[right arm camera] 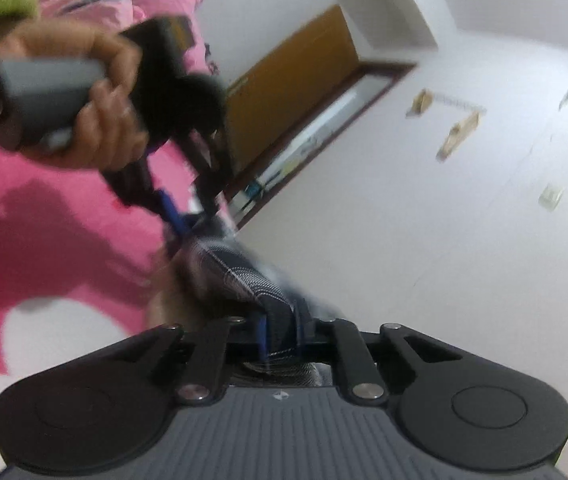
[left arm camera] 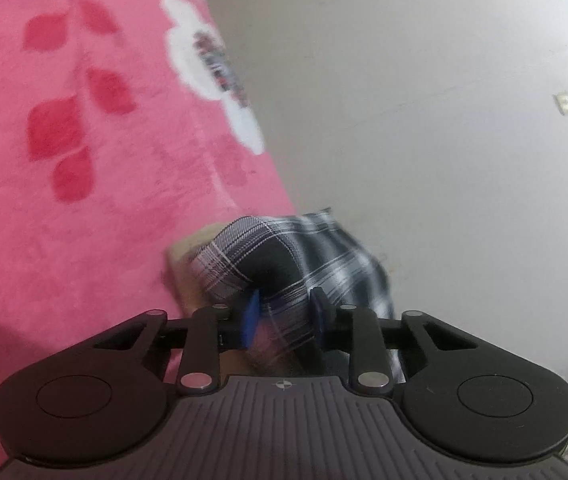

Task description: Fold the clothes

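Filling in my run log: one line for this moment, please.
stage: gripping | left gripper: shut on plaid garment | right gripper: shut on plaid garment | surface: pink blanket

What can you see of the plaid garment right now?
The plaid garment is a woven-looking cloth in black, grey and white checks, bunched rather than flat. It hangs over the edge of the pink blanket, against the white wall behind. The left gripper has a fold of it between its blue pads, and the right gripper pinches another bunched part. Motion blur hides its full shape, so I cannot tell what kind of garment it is.
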Demonstrator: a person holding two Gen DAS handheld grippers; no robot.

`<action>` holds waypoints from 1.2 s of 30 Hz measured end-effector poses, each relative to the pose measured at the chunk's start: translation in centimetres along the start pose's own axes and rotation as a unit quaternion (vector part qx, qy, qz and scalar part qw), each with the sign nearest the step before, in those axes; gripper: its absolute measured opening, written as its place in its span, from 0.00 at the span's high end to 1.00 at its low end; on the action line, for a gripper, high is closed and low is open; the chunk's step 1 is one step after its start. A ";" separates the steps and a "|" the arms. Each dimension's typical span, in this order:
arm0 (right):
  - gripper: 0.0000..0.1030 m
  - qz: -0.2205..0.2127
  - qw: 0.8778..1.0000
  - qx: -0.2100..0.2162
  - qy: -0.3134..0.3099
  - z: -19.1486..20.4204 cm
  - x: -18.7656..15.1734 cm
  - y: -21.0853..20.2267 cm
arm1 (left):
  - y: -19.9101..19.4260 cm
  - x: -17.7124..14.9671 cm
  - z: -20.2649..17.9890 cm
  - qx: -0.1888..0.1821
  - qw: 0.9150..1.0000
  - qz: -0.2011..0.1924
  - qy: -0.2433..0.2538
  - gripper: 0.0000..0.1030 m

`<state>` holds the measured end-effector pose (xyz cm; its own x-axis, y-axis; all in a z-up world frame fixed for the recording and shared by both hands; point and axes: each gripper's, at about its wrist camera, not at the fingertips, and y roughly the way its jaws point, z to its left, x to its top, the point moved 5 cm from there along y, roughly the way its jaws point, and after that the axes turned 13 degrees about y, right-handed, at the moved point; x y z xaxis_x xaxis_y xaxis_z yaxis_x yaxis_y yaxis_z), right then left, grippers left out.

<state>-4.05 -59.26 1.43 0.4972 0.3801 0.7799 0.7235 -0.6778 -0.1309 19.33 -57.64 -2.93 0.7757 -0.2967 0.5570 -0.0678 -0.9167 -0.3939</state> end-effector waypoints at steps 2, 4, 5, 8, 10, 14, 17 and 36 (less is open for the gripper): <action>0.93 -0.020 0.997 0.000 -0.077 -0.2 0.3 -0.7 | -0.4 0.3 -0.9 0.003 1.000 -0.011 0.022 0.76; 0.94 -0.012 0.989 0.023 -0.146 0.6 -0.4 -1.3 | -0.5 0.3 -1.0 0.014 0.999 -0.015 0.038 0.77; 0.94 0.010 0.985 0.051 -0.167 1.5 -1.2 -1.5 | -0.5 0.2 -0.8 0.023 0.999 -0.015 0.042 0.77; 0.94 0.061 0.973 0.131 -0.183 5.2 -4.5 -2.2 | 0.0 -0.7 1.3 0.050 0.998 0.000 0.028 0.78; 0.92 0.064 0.974 0.141 -0.164 6.9 -6.2 -2.5 | 0.0 -1.4 2.5 0.058 0.998 0.012 0.020 0.77; 0.85 0.047 0.984 0.149 -0.091 5.3 -5.2 -4.2 | -2.3 -1.3 2.8 0.072 0.997 -0.005 0.042 0.72; 0.85 0.018 0.985 0.170 0.002 1.3 -3.1 -6.0 | -4.8 -0.3 1.7 0.098 0.990 -0.050 0.084 0.72; 0.91 0.056 0.960 0.035 0.274 -9.7 -2.9 6.5 | 2.5 -6.0 -7.0 0.118 0.930 0.002 0.349 0.70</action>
<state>-5.47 -70.88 4.24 0.2612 -0.0929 0.9608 0.7201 -0.6441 -0.2580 10.12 -60.03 -2.09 0.1739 -0.4769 0.8616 0.1329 -0.8556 -0.5004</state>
